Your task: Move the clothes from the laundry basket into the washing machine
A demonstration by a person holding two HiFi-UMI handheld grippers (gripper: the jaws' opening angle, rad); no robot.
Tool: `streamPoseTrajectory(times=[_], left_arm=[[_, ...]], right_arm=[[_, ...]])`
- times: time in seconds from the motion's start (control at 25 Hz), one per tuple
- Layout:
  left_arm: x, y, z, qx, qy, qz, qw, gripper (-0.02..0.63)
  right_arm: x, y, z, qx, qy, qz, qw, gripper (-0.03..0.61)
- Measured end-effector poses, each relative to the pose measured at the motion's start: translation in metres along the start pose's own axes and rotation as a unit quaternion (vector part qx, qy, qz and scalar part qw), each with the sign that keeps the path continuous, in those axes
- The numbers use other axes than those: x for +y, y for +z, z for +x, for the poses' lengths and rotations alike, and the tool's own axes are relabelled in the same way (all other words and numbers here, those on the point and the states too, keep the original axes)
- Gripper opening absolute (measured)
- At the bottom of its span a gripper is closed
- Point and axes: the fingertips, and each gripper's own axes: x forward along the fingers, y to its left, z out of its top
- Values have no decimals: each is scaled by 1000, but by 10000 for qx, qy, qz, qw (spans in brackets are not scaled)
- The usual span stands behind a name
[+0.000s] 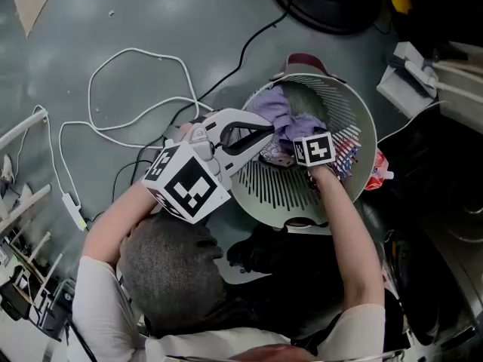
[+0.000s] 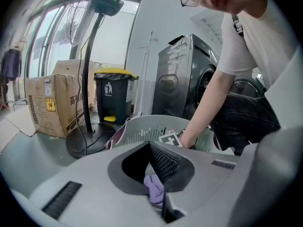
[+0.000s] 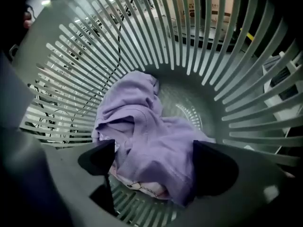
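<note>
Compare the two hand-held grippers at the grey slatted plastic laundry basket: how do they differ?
The left gripper is shut on a fold of the crumpled purple cloth garment; the right gripper has its jaws wide apart around it, not pressing. The left gripper is near the rim of the basket; the right gripper points down inside it. Both have purple cloth between their jaws.

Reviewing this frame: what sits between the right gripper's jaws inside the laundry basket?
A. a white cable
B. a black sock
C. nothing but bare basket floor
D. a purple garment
D: the right gripper view shows the purple garment heaped on the floor of the laundry basket, with the right gripper holding its jaws wide apart on either side of it.
</note>
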Motion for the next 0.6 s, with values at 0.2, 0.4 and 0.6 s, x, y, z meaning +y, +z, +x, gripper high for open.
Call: streamPoseTrajectory(times=[0.2, 0.4, 0.6], left_arm=[[3, -2, -5, -35, 78, -15, 10000, 6], [4, 1, -7, -93, 130, -93, 9998, 6], [4, 0, -7, -56, 147, -97, 9998, 6]], right_arm=[[-1, -6, 15, 212, -4, 327, 9992, 544], [17, -14, 28, 326, 653, 733, 9946, 573], [34, -10, 32, 331, 906, 548, 9938, 606]])
